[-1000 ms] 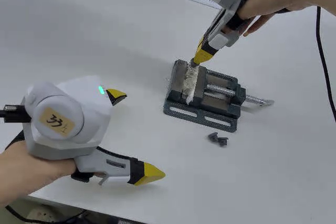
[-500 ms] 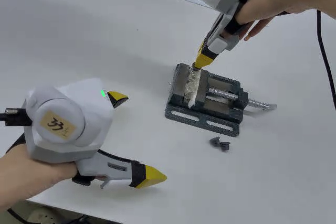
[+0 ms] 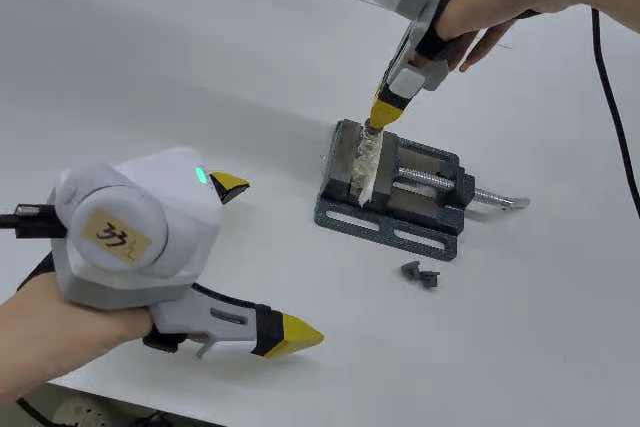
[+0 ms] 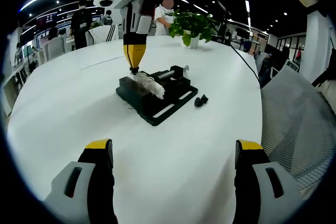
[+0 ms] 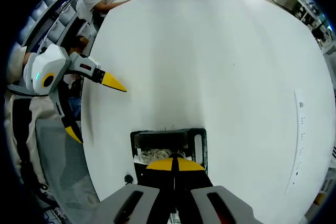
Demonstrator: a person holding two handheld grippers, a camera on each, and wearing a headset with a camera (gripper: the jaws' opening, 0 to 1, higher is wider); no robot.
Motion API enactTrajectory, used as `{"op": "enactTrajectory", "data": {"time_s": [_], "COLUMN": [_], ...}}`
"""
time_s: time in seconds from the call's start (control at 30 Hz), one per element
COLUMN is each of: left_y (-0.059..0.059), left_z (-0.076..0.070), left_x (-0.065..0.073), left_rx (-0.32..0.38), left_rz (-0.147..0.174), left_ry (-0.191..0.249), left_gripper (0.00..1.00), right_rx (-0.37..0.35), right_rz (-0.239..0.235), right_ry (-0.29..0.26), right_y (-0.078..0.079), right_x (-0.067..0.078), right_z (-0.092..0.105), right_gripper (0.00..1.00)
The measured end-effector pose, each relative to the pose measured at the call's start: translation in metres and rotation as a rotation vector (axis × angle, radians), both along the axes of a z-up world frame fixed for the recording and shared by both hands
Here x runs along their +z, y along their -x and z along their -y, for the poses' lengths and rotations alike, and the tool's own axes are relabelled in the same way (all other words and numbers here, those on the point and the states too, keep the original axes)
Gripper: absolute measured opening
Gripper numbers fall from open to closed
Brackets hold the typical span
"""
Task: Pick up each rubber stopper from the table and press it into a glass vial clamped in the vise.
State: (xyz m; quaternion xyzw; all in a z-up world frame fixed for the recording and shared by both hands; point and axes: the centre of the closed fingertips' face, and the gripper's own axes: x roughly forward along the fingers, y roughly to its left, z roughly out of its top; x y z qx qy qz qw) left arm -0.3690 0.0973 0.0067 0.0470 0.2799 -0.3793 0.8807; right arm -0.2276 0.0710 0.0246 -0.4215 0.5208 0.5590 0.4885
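The right gripper (image 3: 378, 125) is leaning more upright than a second ago, its tip resting on the glass vials (image 3: 365, 159) in the vise (image 3: 420, 215). In the left gripper view, the left gripper (image 4: 173, 148) is gaping wide and empty, and two rubber stoppers (image 4: 200, 99) are lying just beside the vise. In the right gripper view, the jaws are pressing together; whether they are pinching a stopper I cannot tell.

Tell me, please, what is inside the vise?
Glass vials are clamped inside the vise. The shut right gripper covers their far end, so what lies beneath its tips cannot be seen.
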Motion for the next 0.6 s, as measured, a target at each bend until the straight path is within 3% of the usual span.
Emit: {"op": "enactTrajectory", "data": {"time_s": [0.37, 0.6], "left_y": [0.001, 0.000], "left_z": [-0.006, -0.010], "left_x": [0.001, 0.012], "left_rx": [0.011, 0.024], "left_rz": [-0.001, 0.022], "left_ry": [-0.008, -0.007], "left_gripper": [0.96, 0.97], "right_rx": [0.002, -0.015], "right_rz": [0.024, 0.017], "right_ry": [0.040, 0.041], "right_y": [0.009, 0.001], "right_x": [0.001, 0.001], "right_z": [0.001, 0.002], "right_gripper": [0.00, 0.00]}}
